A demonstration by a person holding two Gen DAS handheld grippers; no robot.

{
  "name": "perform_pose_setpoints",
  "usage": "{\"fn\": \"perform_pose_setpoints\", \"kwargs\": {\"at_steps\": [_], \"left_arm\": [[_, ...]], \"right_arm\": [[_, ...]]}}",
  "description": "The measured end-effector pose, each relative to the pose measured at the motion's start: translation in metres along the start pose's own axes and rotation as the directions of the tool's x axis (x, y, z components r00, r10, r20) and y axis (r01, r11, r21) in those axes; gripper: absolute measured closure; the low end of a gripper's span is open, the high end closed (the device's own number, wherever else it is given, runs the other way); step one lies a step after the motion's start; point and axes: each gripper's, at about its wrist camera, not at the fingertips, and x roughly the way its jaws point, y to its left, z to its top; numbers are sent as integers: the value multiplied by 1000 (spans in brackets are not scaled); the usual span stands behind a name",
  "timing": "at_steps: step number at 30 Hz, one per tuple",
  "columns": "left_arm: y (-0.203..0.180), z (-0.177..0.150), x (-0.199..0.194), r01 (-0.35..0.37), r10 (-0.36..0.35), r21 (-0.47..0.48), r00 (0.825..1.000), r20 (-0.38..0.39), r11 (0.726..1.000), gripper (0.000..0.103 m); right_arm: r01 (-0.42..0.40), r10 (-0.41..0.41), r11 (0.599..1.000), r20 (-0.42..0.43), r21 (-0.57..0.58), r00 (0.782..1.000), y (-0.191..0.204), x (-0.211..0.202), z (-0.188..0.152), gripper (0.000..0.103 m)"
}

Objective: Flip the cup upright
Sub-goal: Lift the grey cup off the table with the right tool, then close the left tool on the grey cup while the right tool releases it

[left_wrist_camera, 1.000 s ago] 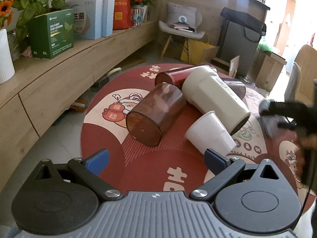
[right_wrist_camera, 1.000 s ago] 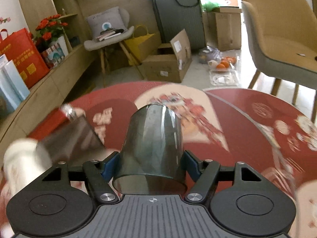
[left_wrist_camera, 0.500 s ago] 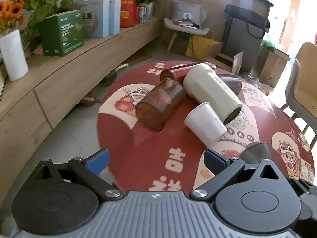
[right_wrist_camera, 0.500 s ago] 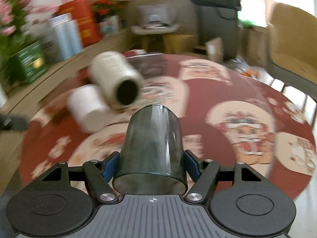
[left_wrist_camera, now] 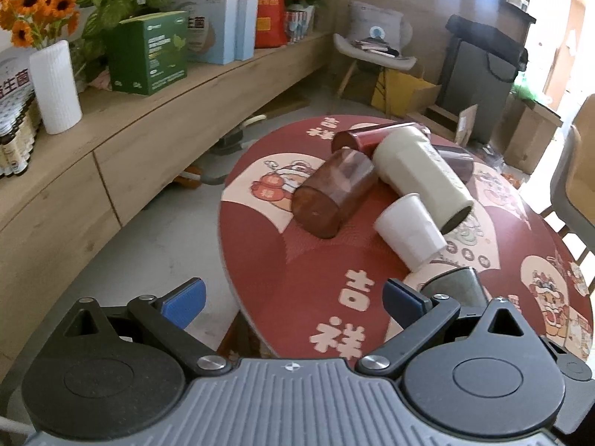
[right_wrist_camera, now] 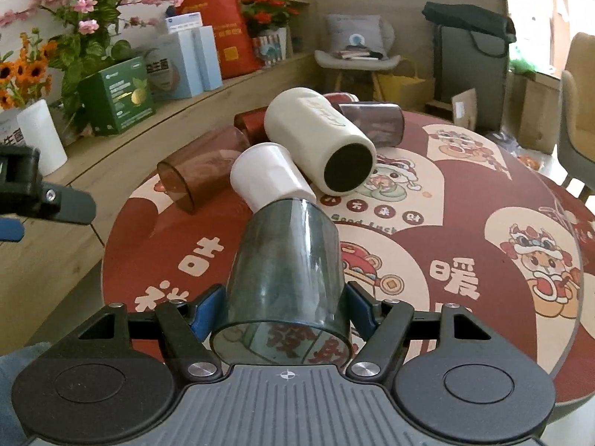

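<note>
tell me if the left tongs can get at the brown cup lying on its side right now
Probably yes. The left tongs are open and empty, and the brown cup lies ahead with its base end facing them; bare tablecloth lies between. The white cup sits beside it, not in front.

dark red cup [left_wrist_camera: 375,135] mostly hidden behind cream tumbler [left_wrist_camera: 420,174].

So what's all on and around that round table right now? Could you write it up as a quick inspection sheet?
Surface: round table under a red festive printed cover.
Job's things: grey see-through cup held in the right gripper.
Clutter: white cup, cream tumbler, brown cup, red cup and purple cup, all lying on their sides.
Grippers: left gripper open, its fingers holding nothing.
Cables: nothing seen.
Surroundings: wooden shelf with boxes and flowers, chairs.
</note>
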Motion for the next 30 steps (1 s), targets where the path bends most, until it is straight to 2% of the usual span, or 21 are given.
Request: {"fn": "perform_pose_setpoints", "kwargs": {"at_steps": [4,8,23,27,30], "left_arm": [[-10,-1,1,21,-21,11,1000,3,1000,1],[-17,-1,2,35,-35,16,999,-3,999,1],[-58,-2,7,94,-93,61,995,-20,994,1],[-69,-2,5,118,-117,80,993,-18,990,1],[-77,-3,6,123,-121,91,992,-22,988,1]], "right_arm": [[19,-18,999,28,-42,999,-1,-4,-2,20],[15,-13,997,33,-75,999,0,-8,-3,16],[20,-15,995,55,-102,998,-24,-26,-12,11],[3,8,992,88,-125,996,-28,-44,-14,5],[-42,57,991,124,-125,991,-32,-64,-14,3]]}}
